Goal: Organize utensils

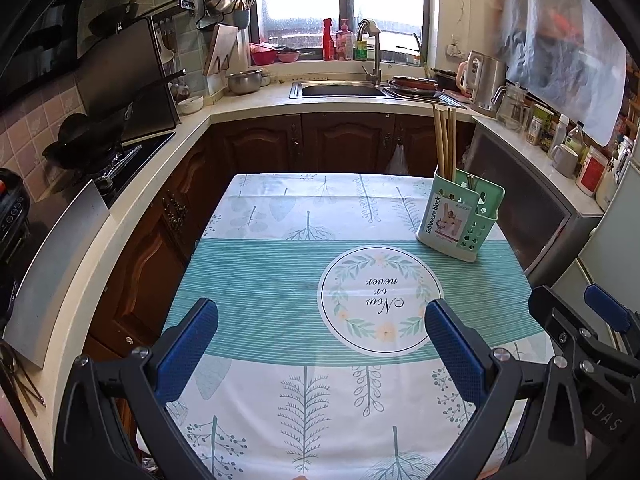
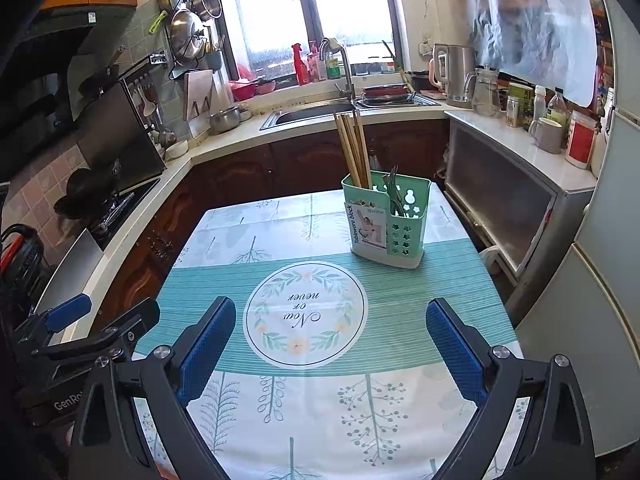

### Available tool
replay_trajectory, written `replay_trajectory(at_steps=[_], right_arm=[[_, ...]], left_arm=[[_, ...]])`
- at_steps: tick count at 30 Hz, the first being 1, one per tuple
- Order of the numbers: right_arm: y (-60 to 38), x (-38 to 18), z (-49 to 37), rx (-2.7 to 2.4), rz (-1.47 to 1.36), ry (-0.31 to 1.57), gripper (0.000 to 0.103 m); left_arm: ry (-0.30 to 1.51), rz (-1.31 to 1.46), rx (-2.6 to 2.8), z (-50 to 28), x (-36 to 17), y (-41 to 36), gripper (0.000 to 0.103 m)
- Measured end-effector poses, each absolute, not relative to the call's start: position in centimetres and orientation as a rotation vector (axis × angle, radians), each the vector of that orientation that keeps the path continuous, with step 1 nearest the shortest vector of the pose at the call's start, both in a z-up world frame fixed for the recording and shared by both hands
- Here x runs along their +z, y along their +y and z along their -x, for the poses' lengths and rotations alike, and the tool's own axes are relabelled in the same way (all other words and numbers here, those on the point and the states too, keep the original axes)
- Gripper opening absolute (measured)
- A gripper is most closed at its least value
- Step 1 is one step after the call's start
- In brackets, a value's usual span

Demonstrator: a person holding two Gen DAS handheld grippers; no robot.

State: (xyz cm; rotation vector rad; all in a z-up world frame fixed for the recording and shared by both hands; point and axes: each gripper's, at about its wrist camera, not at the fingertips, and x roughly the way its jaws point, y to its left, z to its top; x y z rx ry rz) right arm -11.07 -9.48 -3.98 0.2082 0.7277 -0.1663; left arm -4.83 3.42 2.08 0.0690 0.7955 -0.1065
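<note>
A mint-green utensil holder [image 1: 460, 216] stands upright at the far right of the table [image 1: 280, 280]; it also shows in the right wrist view [image 2: 386, 220]. Wooden chopsticks [image 1: 444, 142] stand in its left compartment, also seen in the right wrist view [image 2: 354, 148]. Metal cutlery [image 2: 394, 194] stands in its right compartment. My left gripper [image 1: 320, 344] is open and empty over the near half of the table. My right gripper [image 2: 330, 344] is open and empty beside it, and also shows in the left wrist view [image 1: 580, 316].
The table wears a teal and white cloth with a round wreath print [image 2: 306, 314]. A counter with a stove [image 1: 108, 160] runs along the left. A sink [image 1: 340, 90] sits under the window. A low cabinet [image 2: 516, 200] and a fridge [image 2: 592, 320] stand to the right.
</note>
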Motion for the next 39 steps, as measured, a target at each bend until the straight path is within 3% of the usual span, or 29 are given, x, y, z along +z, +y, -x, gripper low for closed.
replay_trajectory(at_steps=[39], right_arm=[[-10.4, -6.3, 8.8, -0.148, -0.238, 0.771, 0.097]], left_arm=[[0.841, -0.065, -0.097, 4.0, 1.1, 3.7, 0.102]])
